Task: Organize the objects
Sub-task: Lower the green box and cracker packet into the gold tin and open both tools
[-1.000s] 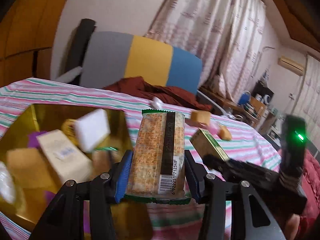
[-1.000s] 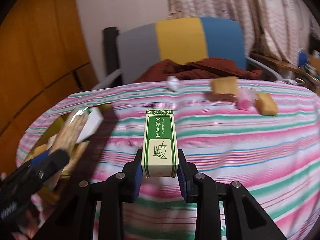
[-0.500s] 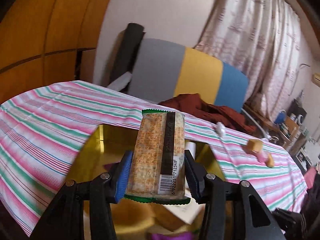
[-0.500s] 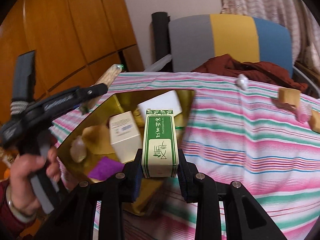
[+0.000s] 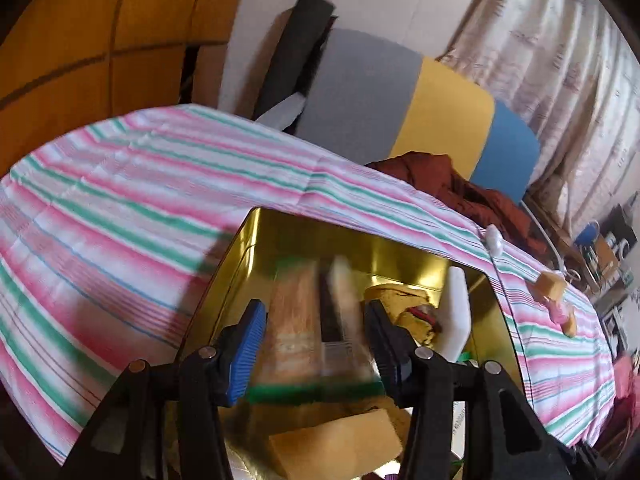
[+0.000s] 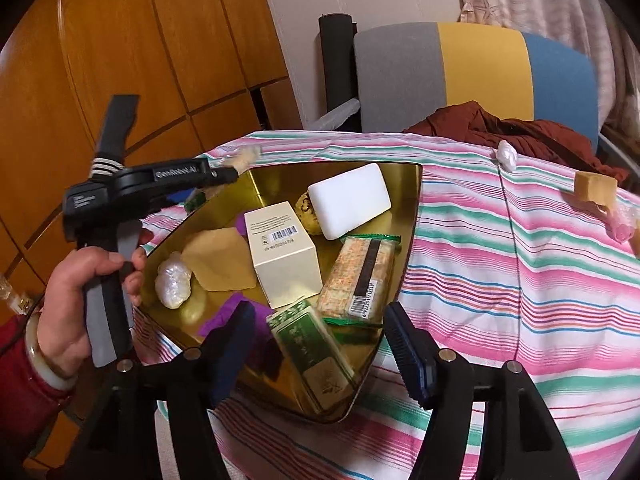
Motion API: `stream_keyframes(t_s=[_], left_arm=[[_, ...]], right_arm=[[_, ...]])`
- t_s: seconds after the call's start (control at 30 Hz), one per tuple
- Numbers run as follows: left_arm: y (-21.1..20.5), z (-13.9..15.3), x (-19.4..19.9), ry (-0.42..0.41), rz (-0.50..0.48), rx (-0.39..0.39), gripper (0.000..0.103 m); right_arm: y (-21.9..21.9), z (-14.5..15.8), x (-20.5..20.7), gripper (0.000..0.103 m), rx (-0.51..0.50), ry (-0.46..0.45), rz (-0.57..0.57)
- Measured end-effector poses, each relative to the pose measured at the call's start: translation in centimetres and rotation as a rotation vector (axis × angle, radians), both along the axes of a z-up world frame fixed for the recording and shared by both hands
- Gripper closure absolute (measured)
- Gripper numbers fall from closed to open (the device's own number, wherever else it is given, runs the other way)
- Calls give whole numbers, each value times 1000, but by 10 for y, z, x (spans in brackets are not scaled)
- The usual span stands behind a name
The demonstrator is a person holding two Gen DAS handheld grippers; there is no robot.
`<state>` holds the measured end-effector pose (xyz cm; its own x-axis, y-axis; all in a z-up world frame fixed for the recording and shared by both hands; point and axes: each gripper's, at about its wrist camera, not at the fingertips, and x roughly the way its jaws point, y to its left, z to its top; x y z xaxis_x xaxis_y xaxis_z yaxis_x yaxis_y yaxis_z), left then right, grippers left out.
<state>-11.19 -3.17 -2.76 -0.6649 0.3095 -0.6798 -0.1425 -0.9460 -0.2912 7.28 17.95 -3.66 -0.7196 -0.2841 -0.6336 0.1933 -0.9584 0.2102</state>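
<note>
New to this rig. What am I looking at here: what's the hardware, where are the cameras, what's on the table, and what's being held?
There is no robot. A person holds a two-finger gripper in each hand, and each has a fisheye camera looking along its fingers.

Left-wrist view: the left gripper has a blurred cracker pack between its fingers. I can't tell whether it is clamped.

Right-wrist view: the right gripper is open, with a green box tilted below it at the near corner of the gold tray. The tray sits on a striped tablecloth and also holds a white block, a cream box and a second cracker pack. The person's left hand is at the left edge.
</note>
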Motion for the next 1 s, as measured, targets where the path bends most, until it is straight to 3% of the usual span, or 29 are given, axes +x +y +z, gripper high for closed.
stream_keyframes(t_s=[0.17,0.33,1.0], left_arm=[[-8,2,12,7,57,56,46],[-4,8,32,46,78,48,46],[83,27,99,151,-146,-20,45]], right_arm=[[5,0,3,36,-8,2,-11],[11,-3,3,36,-29,-5,-24],[51,-3,7,36,-103,-7,-129]])
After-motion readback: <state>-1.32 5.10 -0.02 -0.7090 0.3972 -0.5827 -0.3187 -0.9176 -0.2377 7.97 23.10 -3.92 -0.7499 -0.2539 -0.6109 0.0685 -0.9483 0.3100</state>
